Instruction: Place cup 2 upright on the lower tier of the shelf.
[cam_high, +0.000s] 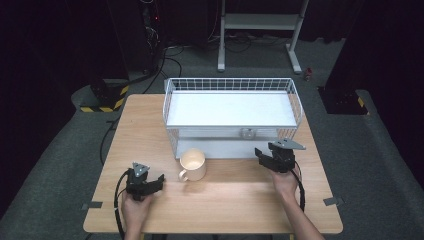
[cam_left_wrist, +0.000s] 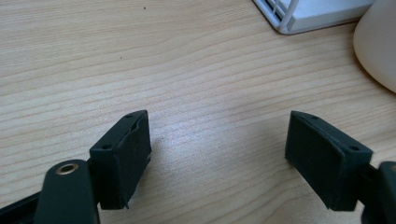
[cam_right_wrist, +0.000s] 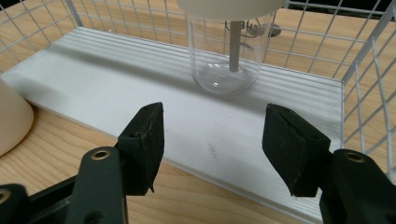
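A clear glass jar (cam_right_wrist: 227, 60) stands on the lower shelf of the white wire rack (cam_high: 232, 109), just ahead of the right claw (cam_right_wrist: 212, 144), jaws apart. A cream mug (cam_high: 193, 164) sits right of the left claw (cam_left_wrist: 217, 156), also spread, over the wooden surface (cam_high: 225, 200).

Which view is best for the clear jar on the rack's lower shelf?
Right gripper view: the clear jar stands upright on the white shelf, straight ahead of the open right tool, with a rod inside it. The high view shows just a small blurred bit of it under the upper shelf.
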